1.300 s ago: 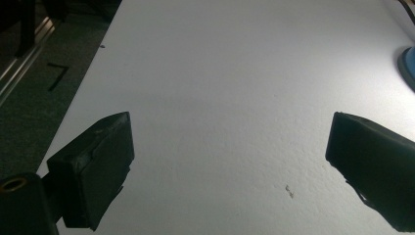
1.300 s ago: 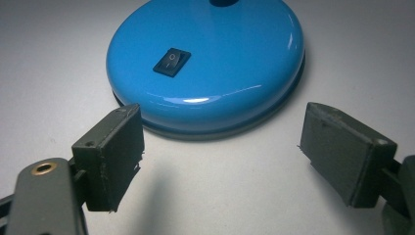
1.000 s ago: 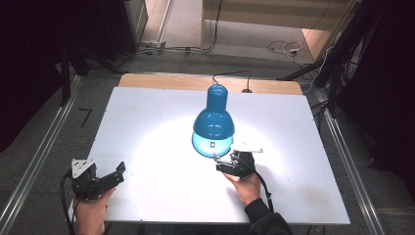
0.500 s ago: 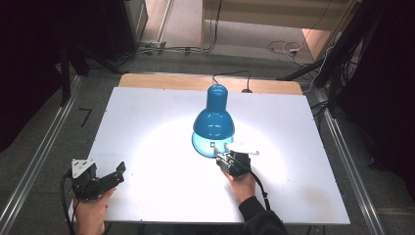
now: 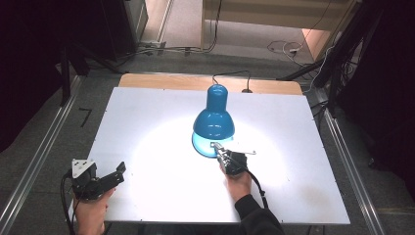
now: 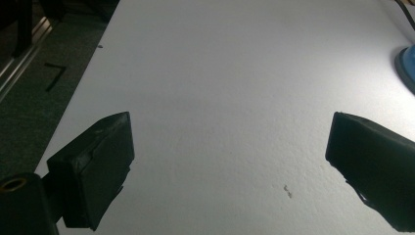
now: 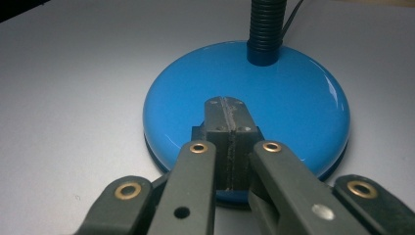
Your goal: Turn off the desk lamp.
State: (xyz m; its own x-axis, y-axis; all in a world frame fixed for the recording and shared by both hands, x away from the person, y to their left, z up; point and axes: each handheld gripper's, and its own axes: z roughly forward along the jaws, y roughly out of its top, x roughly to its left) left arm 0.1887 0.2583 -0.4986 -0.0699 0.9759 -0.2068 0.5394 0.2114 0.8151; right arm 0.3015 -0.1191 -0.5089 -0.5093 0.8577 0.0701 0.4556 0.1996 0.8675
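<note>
At the centre of a white table, a blue desk lamp burns, its shade tipped down and throwing a round pool of light across the board, while the right gripper has advanced over the past second from the table's 6 o'clock edge until its tips reach the lamp's round blue base. Seen along the right gripper, the two black jaws are pressed flat together with nothing between them, their joined tip resting on top of the base just short of the ribbed neck. That pressed-shut, poking stance suggests a push on a switch or on the base itself rather than a lift. Over at 7 o'clock the left gripper has not stirred, jaws spread wide over bare tabletop, nothing held, the lamp's base edge well off towards its 2 o'clock. Beyond the board, a strip of wood shows at 12 o'clock, a power cord trailing over it; metal rails flank the table, with grey floor and loose cables in a dim room
</note>
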